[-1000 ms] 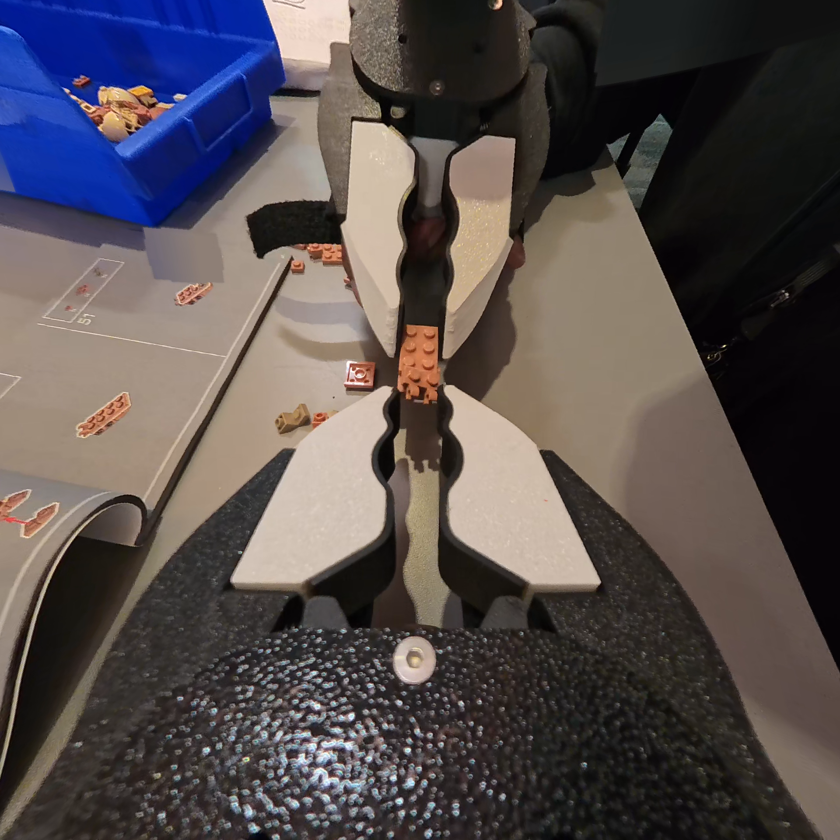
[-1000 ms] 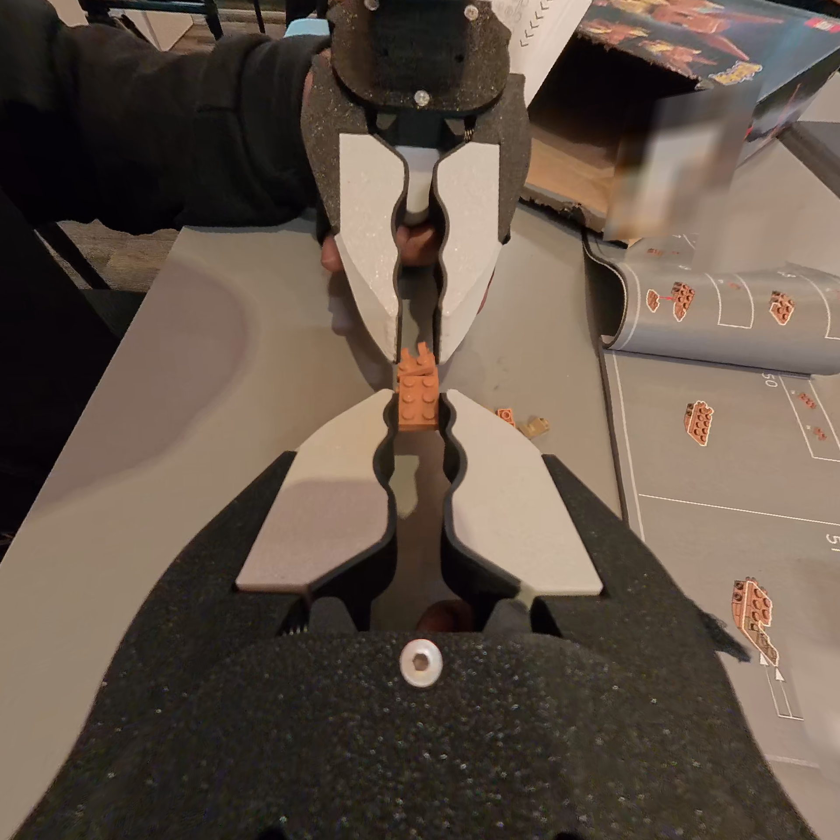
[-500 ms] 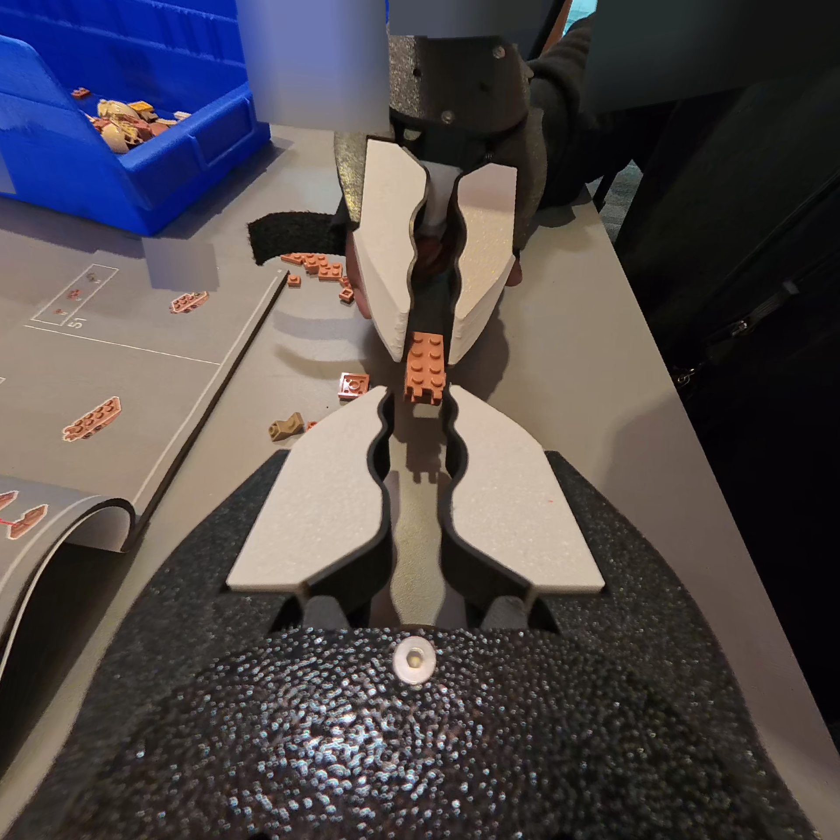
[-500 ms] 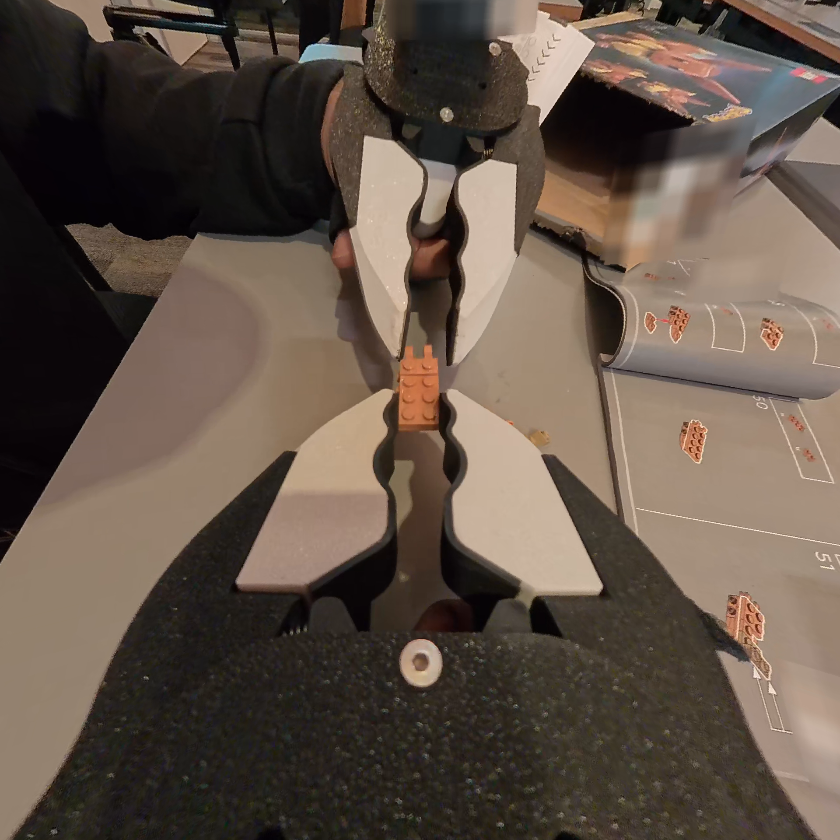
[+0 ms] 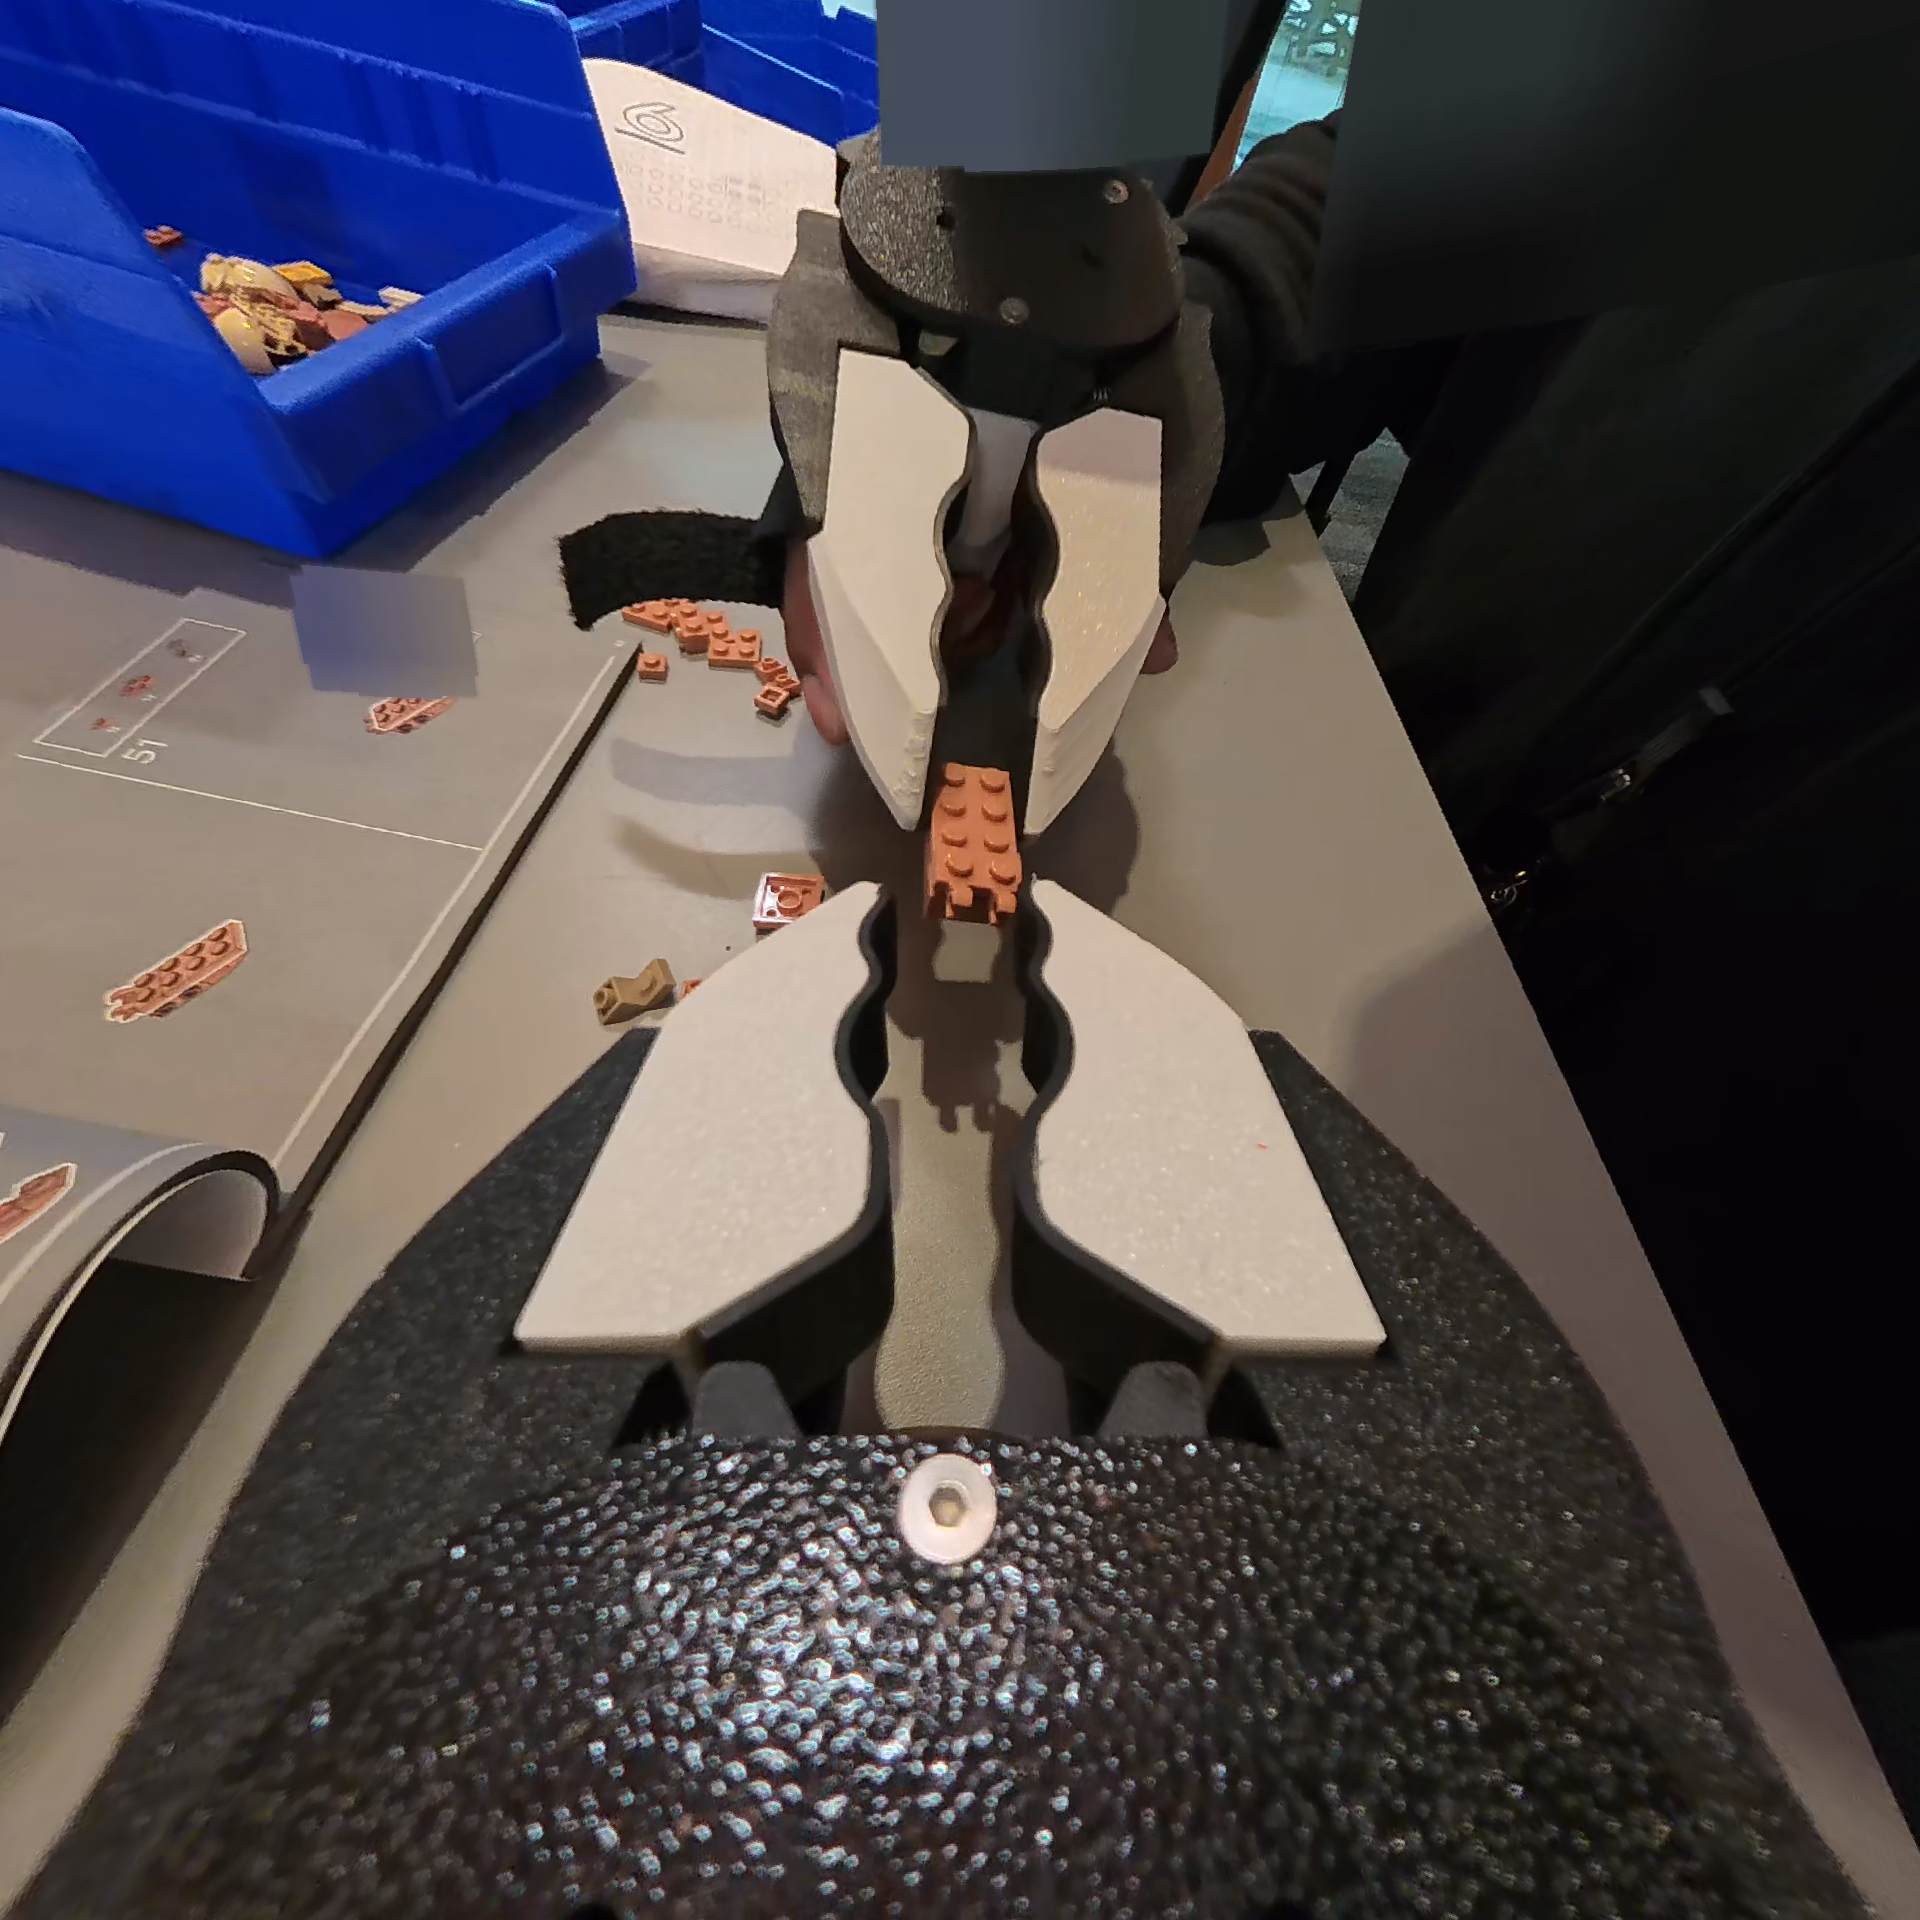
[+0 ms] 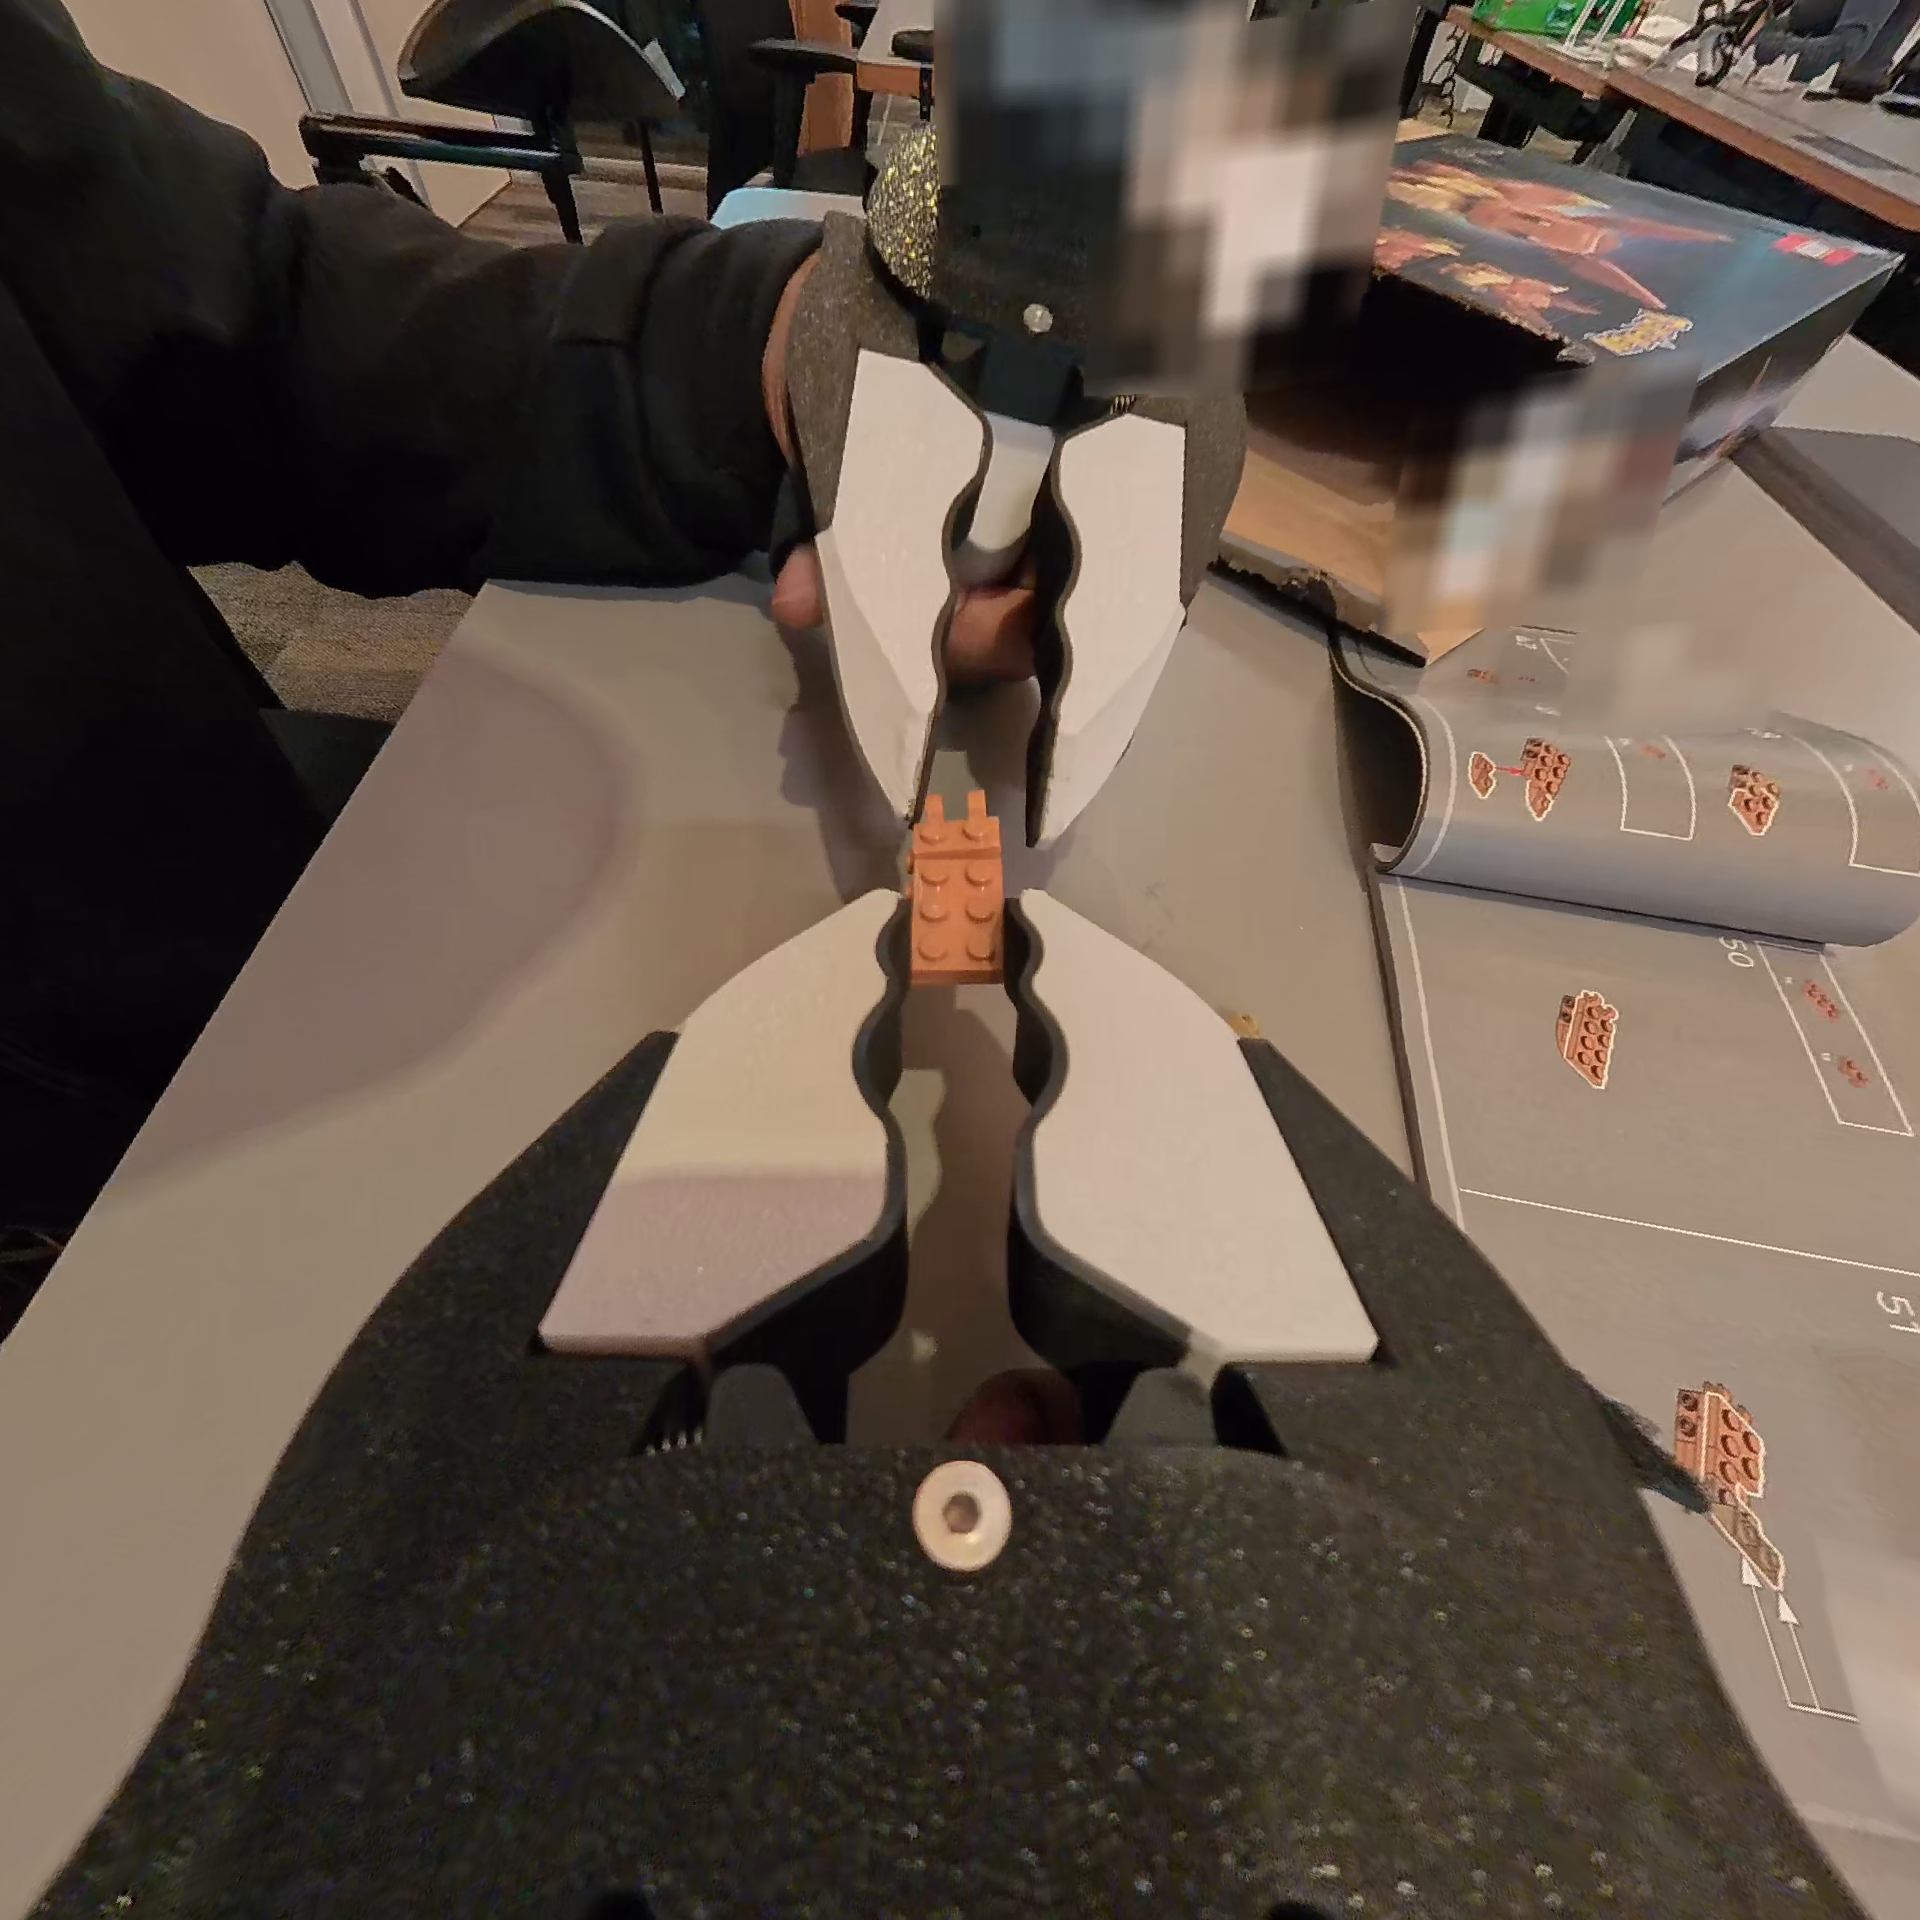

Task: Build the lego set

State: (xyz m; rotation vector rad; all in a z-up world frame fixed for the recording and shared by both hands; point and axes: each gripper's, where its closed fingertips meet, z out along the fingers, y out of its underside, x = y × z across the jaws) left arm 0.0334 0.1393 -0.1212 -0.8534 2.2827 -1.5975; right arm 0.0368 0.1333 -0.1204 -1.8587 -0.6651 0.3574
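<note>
My right gripper (image 6: 956, 920) is shut on an orange-brown studded brick assembly (image 6: 956, 914), pads pressed on its two long sides, and holds it above the grey table (image 6: 520, 935). The left wrist view shows the same brick (image 5: 971, 831) in the right gripper (image 5: 977, 805), with its clip end pointing at me. My left gripper (image 5: 956, 899) faces it tip to tip and is open. The clip end sits just between its fingertips (image 5: 1049, 904), with a gap beside it. In the right wrist view the left gripper (image 6: 977, 821) stands open at the brick's far end.
A blue bin (image 5: 312, 436) with loose pieces stands at the far left. A grey instruction mat (image 5: 260, 831) lies left of the grippers, with small brown pieces (image 5: 717, 639), a brown plate (image 5: 787, 899) and a tan piece (image 5: 634, 992) beside it. A printed box (image 6: 1610, 270) stands behind. The table edge (image 5: 1455, 935) runs along the right. Less than 4 cm separates the two grippers' tips. The tan piece (image 5: 634, 992) is about 8 cm from both grippers' fingertips.
My left gripper's jaws have widened and let go of the brick's clip end. The right gripper has kept its grasp. Both grippers have drawn slightly apart.
</note>
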